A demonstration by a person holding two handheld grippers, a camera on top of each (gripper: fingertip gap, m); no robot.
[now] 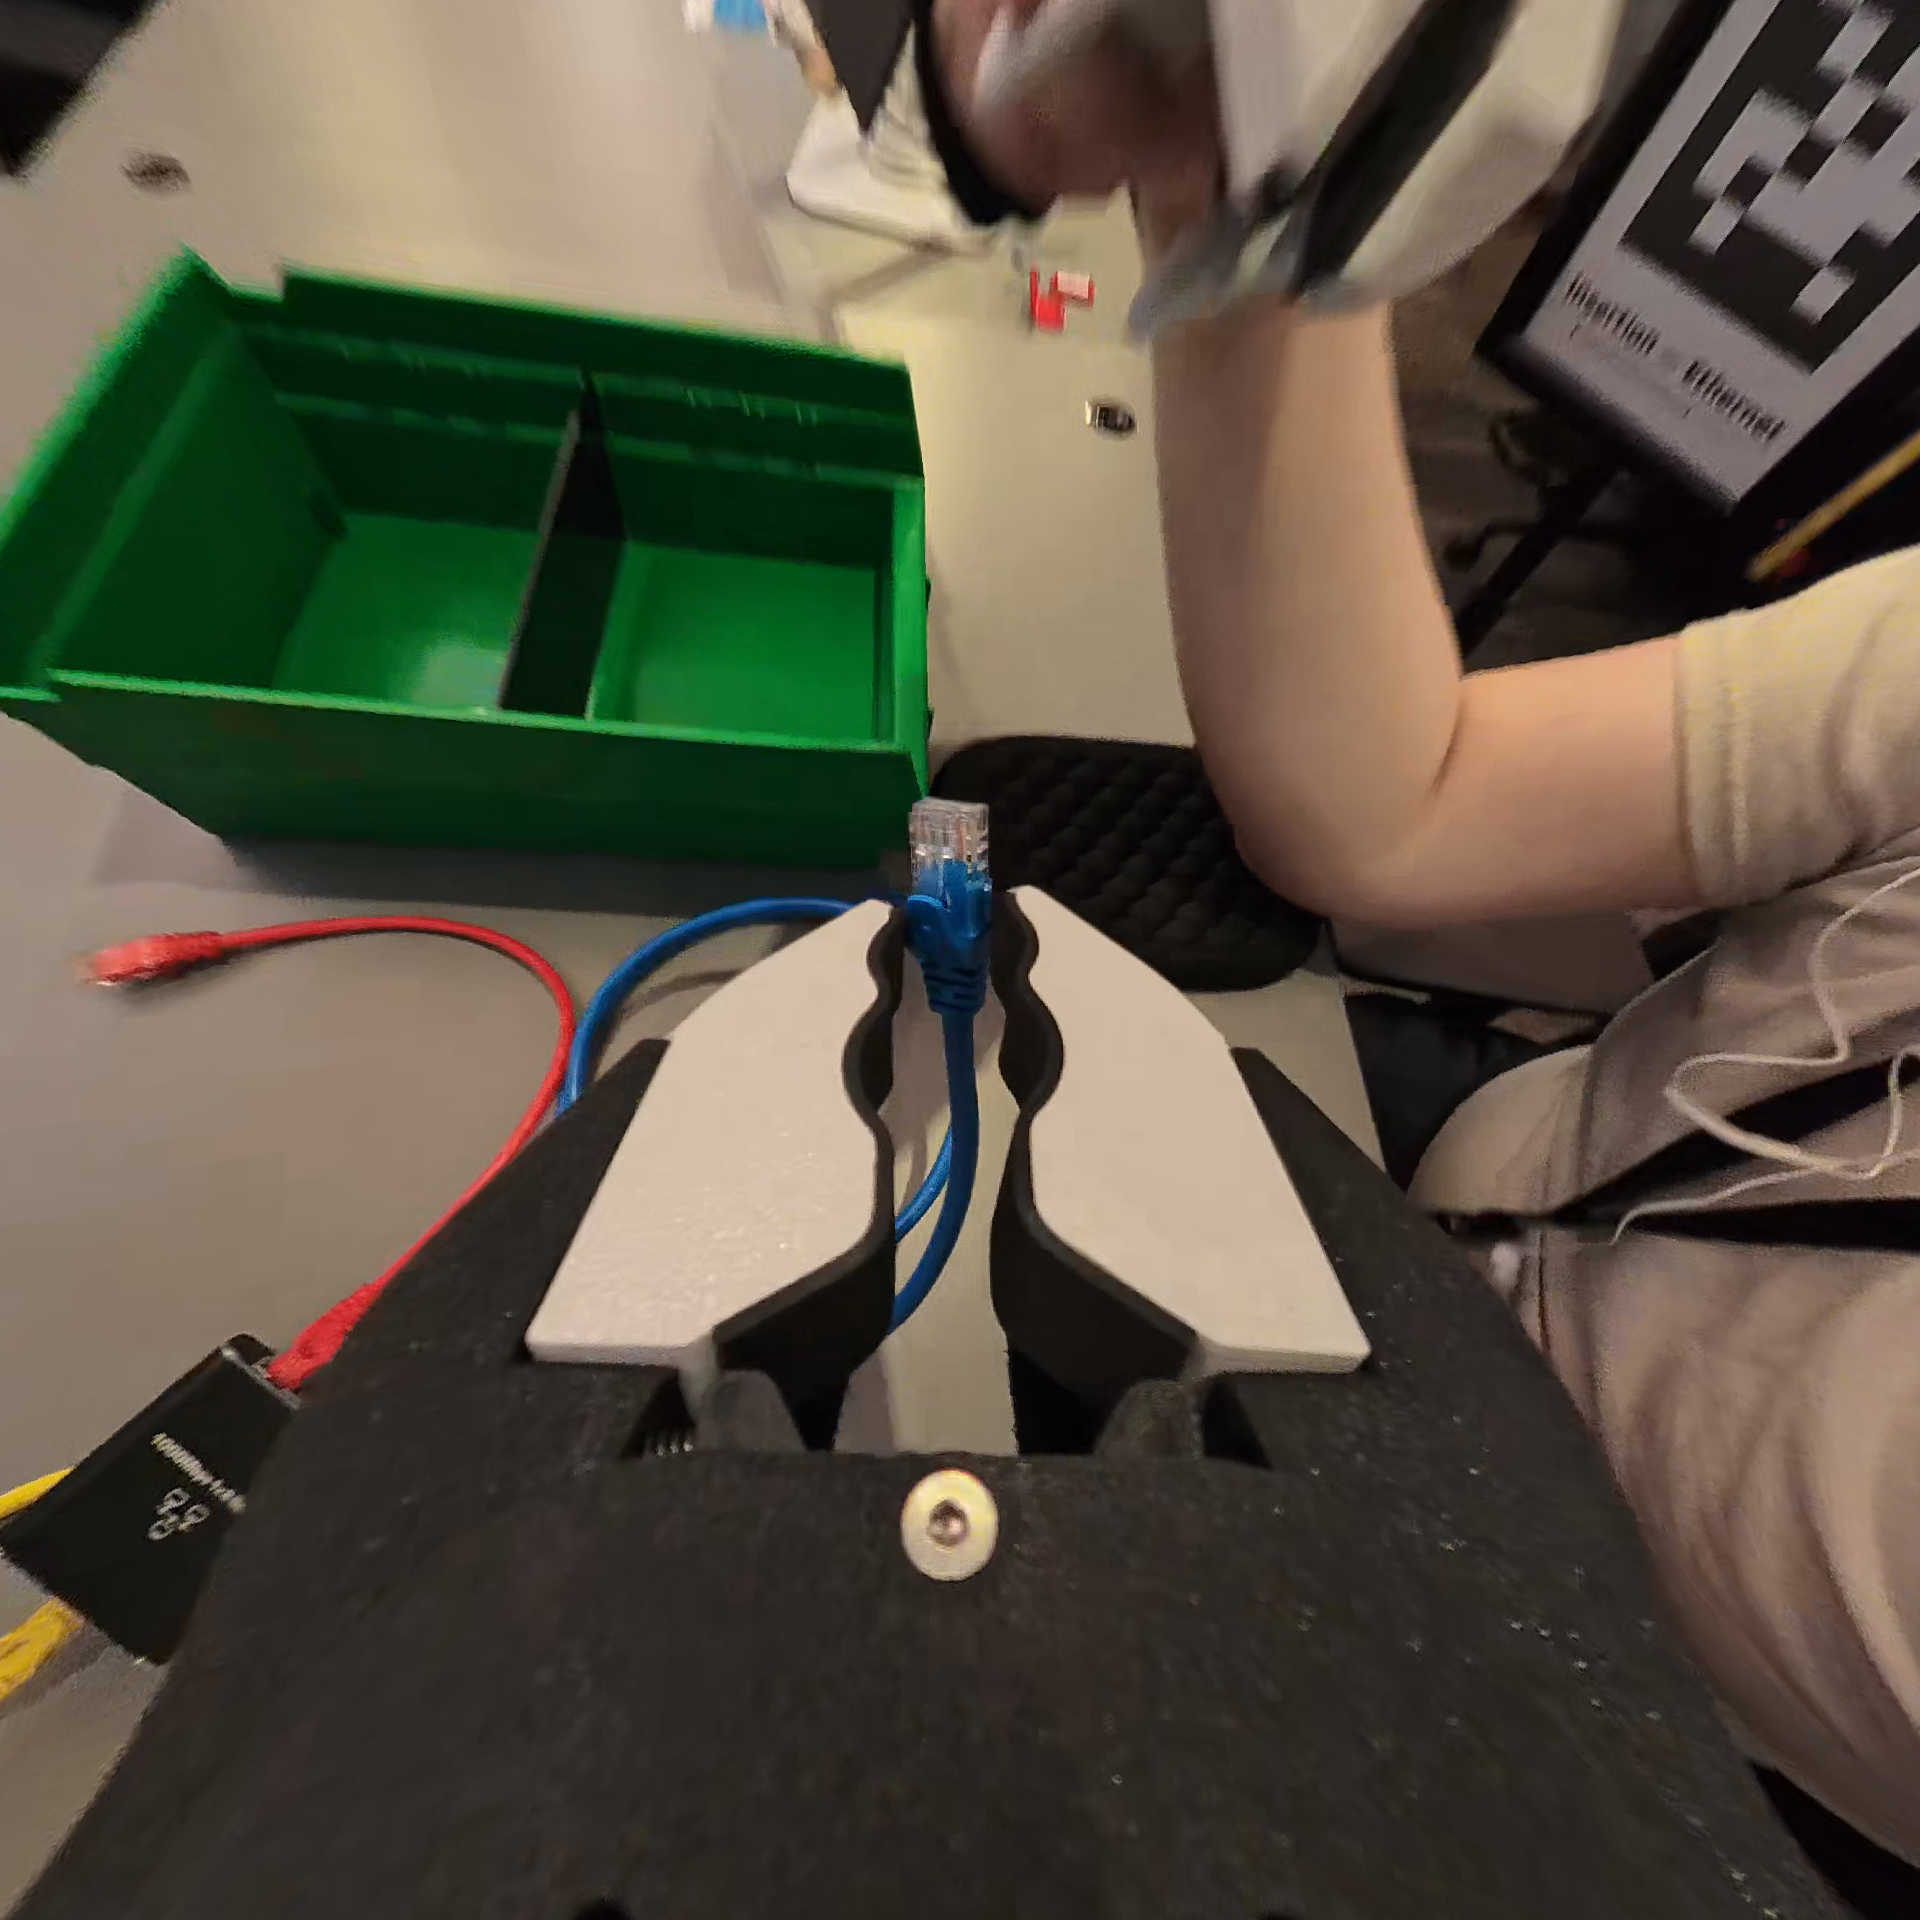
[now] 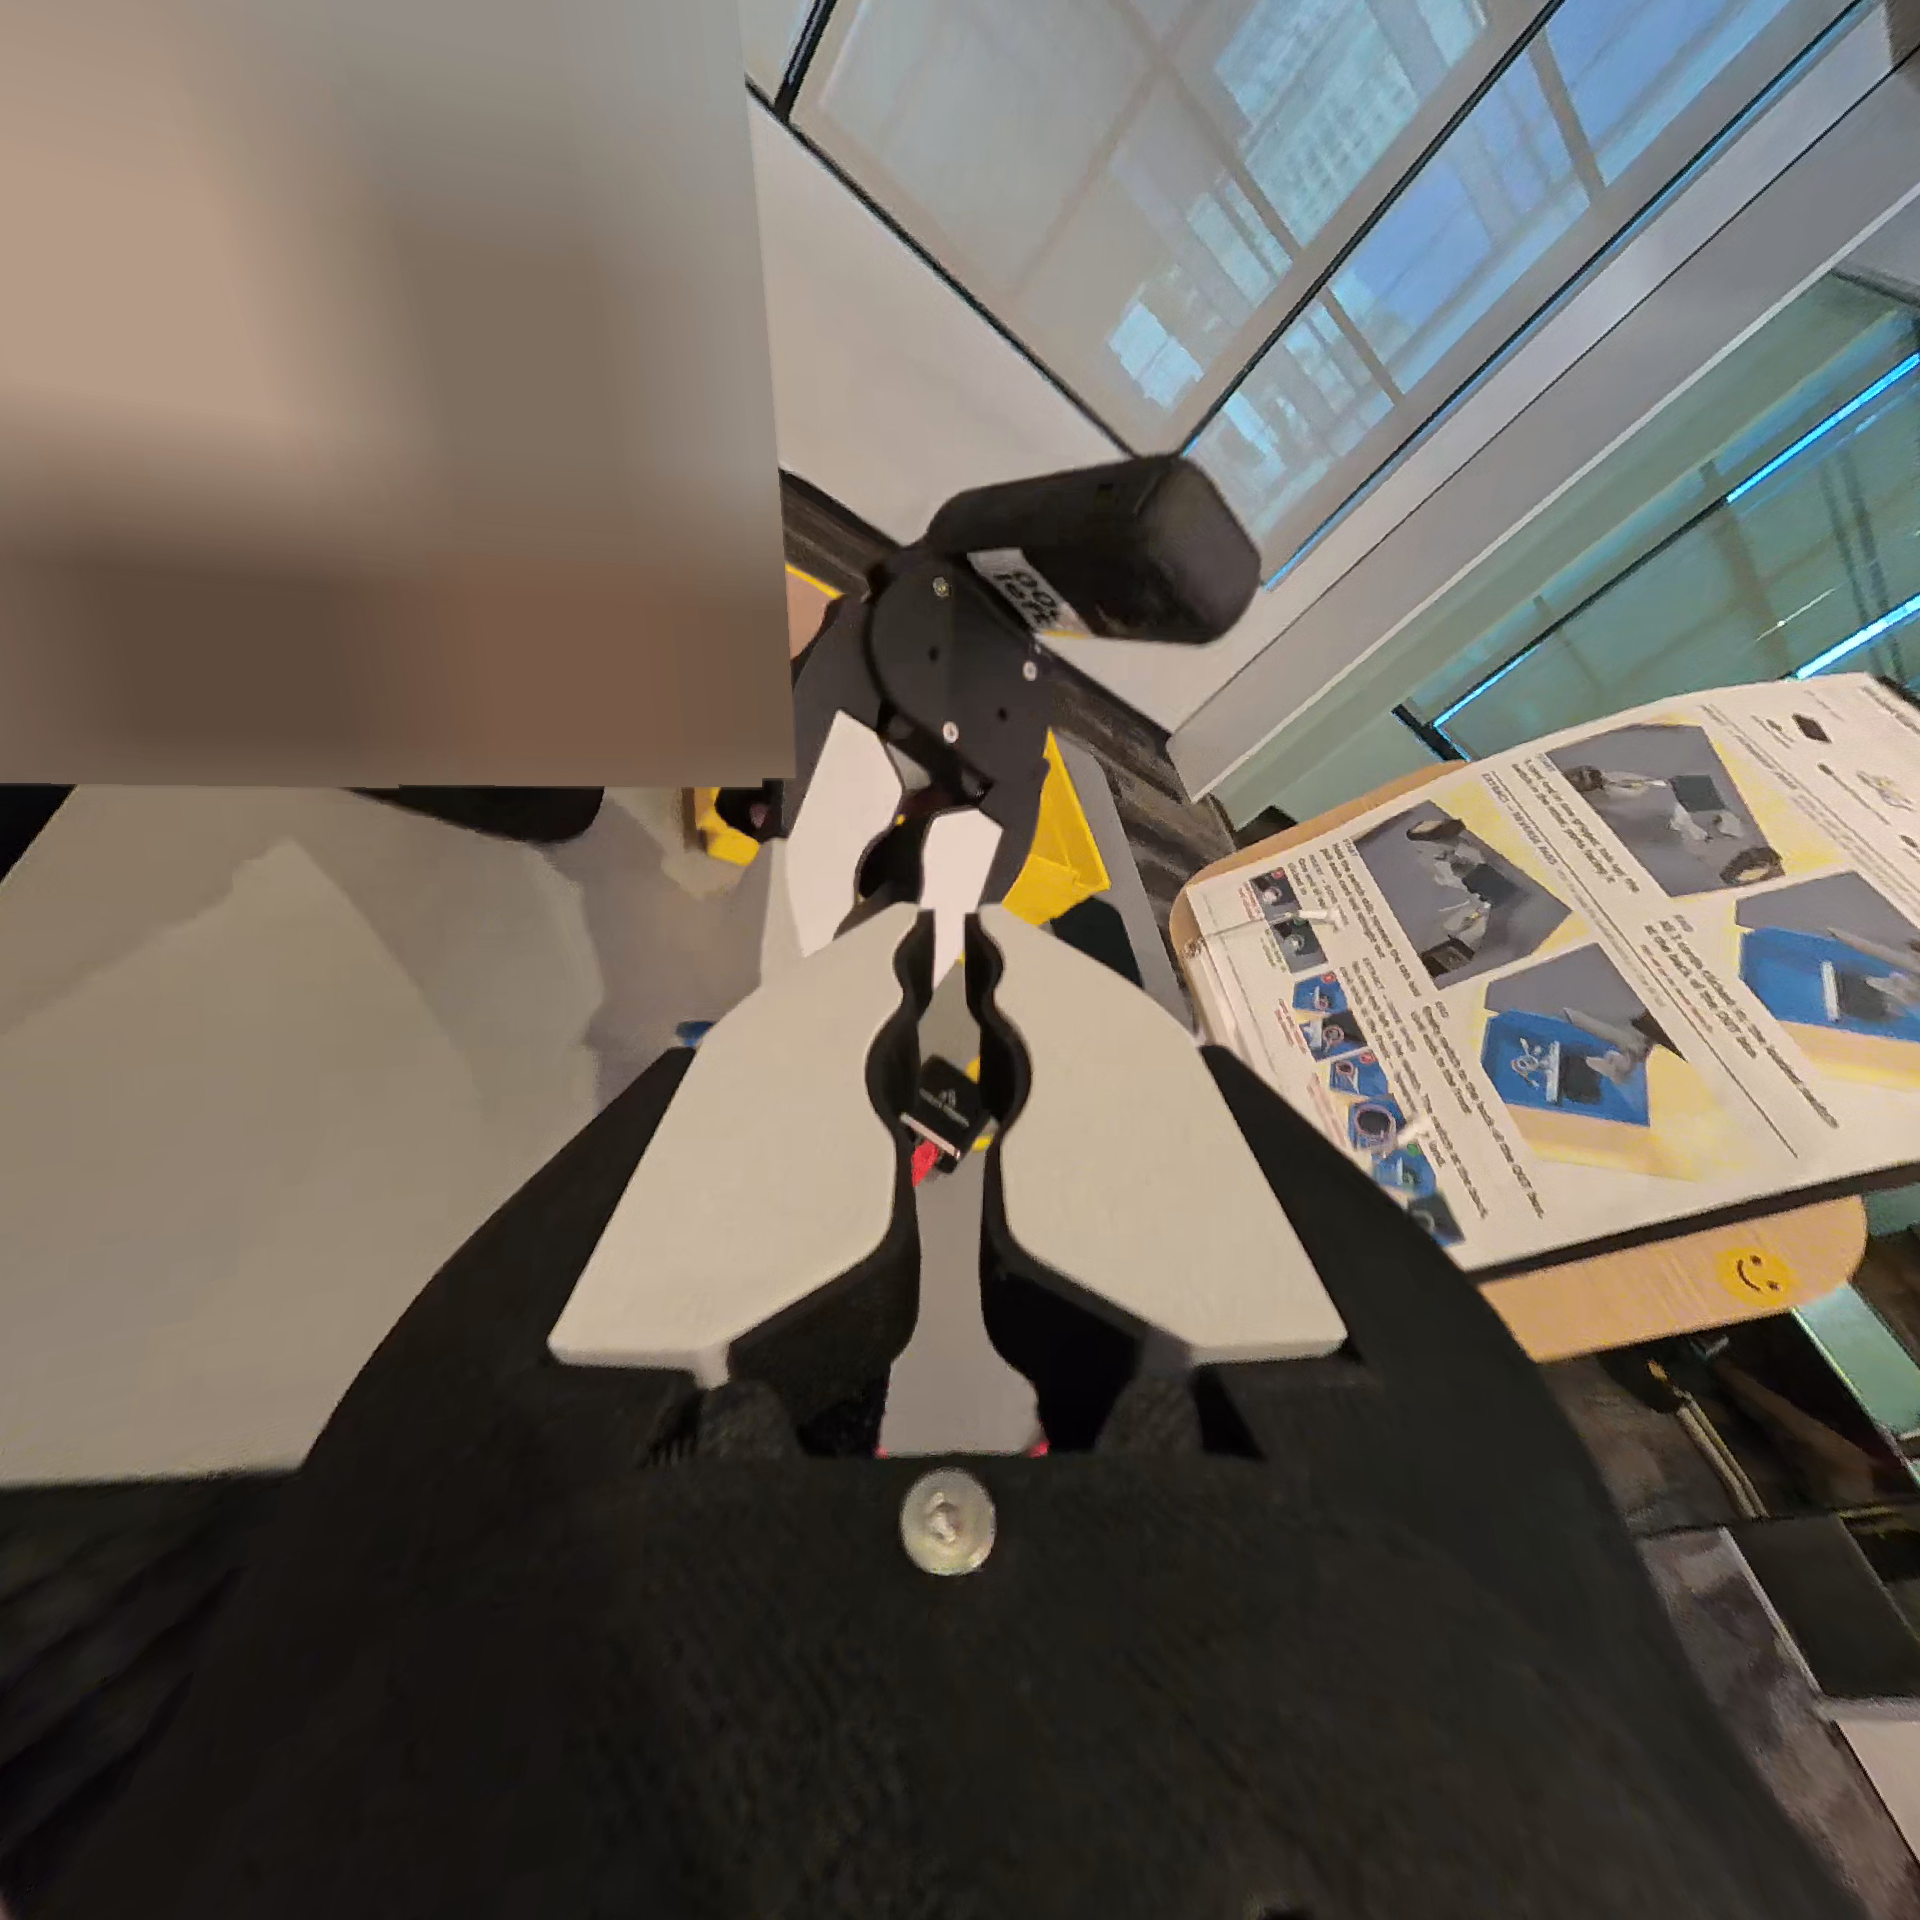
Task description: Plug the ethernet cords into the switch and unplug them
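My left gripper (image 1: 948, 914) is shut on the boot of a blue ethernet cord (image 1: 951, 971), whose clear plug (image 1: 948, 836) points forward just past the fingertips. The blue cord loops back under the fingers. A red cord (image 1: 416, 930) lies on the table with one end free at the left (image 1: 145, 956) and the other end in a small black switch (image 1: 145, 1486) at the lower left. My right gripper (image 2: 948, 935) is held high with only a narrow gap between its jaws and nothing in it. Through that gap I see the switch (image 2: 943, 1103) far below.
A green divided bin (image 1: 468, 582) stands beyond the cords. A black quilted pad (image 1: 1122, 862) lies to its right, under a person's bare forearm (image 1: 1351, 665). A yellow cable (image 1: 31, 1642) runs by the switch. An instruction sheet on a board (image 2: 1558, 987) stands at the right. The left gripper's tips are roughly 9 cm from the right gripper's.
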